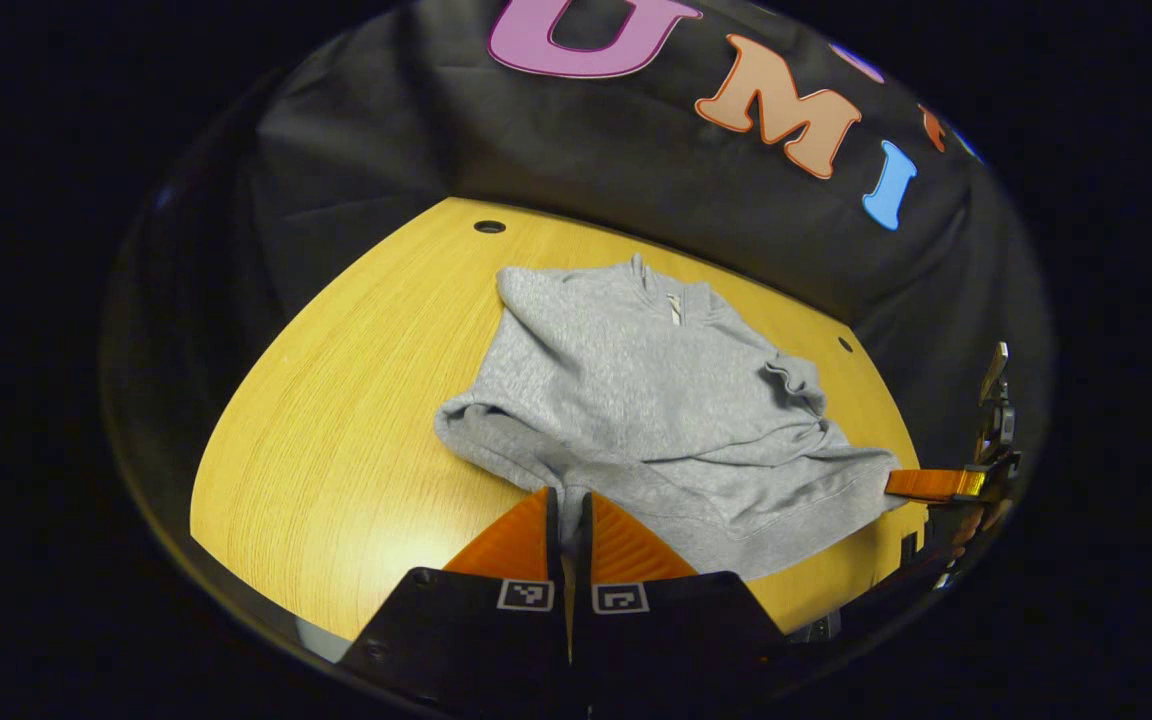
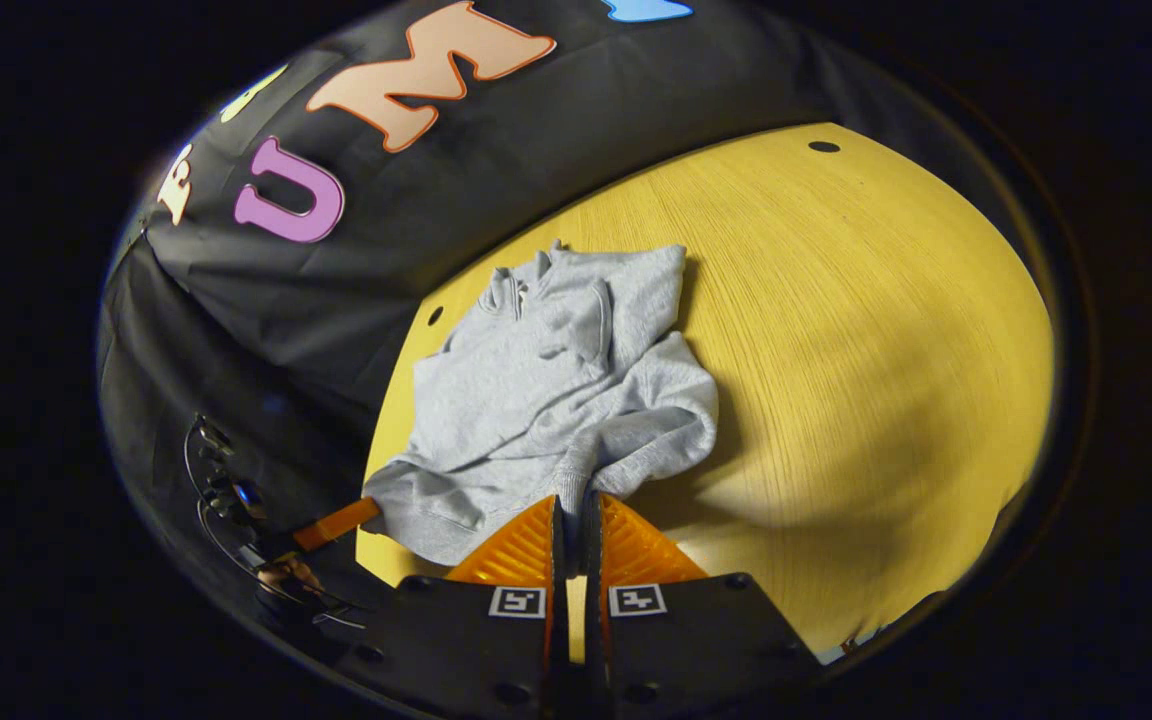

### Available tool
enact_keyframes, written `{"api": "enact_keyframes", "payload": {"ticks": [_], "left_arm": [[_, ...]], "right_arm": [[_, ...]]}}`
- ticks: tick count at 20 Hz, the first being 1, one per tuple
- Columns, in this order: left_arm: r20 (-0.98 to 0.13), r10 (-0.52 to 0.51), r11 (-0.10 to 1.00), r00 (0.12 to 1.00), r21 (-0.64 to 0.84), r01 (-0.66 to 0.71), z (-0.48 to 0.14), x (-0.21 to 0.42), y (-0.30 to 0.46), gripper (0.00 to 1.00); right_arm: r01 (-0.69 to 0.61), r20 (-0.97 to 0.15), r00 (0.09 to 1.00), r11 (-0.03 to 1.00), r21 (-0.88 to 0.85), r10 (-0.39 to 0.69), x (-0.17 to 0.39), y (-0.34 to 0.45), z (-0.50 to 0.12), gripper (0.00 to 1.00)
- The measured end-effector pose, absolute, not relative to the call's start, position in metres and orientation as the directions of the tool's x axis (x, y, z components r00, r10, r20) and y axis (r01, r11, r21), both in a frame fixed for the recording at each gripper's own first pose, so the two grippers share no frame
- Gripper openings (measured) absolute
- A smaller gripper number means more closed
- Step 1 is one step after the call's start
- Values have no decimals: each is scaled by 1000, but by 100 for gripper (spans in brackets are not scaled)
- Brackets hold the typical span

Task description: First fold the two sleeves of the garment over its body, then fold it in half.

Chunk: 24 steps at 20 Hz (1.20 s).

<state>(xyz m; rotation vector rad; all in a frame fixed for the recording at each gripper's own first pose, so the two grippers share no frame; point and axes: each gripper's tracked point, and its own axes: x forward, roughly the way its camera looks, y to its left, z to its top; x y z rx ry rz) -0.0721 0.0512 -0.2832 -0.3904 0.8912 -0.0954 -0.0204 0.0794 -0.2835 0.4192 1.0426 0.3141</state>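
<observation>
Nearest the lens in the left gripper view, the left gripper (image 1: pixel 566 497) has its jaws closed on the near hem of the grey garment (image 1: pixel 636 400), both fingers pressing a pinch of fabric with barely a slit between them. That garment lies on the yellow wooden counter (image 1: pixel 336 440), collar toward the black cloth wall (image 1: pixel 416 120), its sleeves already laid over the body. Further right in that view, the other gripper meets the hem's right corner at the counter's edge. In the right gripper view, the right gripper (image 2: pixel 572 503) likewise has its jaws closed on the hem, and the garment stretches away from it toward the wall, rumpled, with bare counter to its right.
</observation>
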Motion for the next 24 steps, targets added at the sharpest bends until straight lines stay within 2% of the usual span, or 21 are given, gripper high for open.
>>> {"api": "enact_keyframes", "payload": {"ticks": [6, 9, 14, 19, 20, 23, 24], "left_arm": [[-701, -246, 902, 670, -419, -107, -264, -33, 58, 0], [-700, -248, 902, 669, -418, -104, -262, -13, 61, 0], [-732, -244, 916, 637, -390, -97, -277, 25, 61, 0], [-793, -222, 897, 568, -394, -200, -313, 48, 65, 0], [-800, -215, 896, 559, -390, -213, -318, 51, 65, 0], [-827, -203, 901, 524, -368, -231, -333, 56, 63, 0], [-829, -199, 903, 522, -362, -232, -334, 58, 63, 0]], "right_arm": [[7, -714, 515, 831, 556, 474, 25, 89, -264, 7], [47, -691, 535, 800, 599, 486, 53, 96, -257, 10], [145, -701, 551, 775, 615, 453, 96, 101, -271, 8], [218, -745, 539, 789, 574, 394, 120, 105, -308, 7], [226, -752, 536, 793, 566, 384, 122, 105, -314, 9], [252, -768, 526, 795, 551, 366, 130, 109, -326, 7], [259, -772, 524, 796, 546, 359, 132, 110, -329, 11]]}}
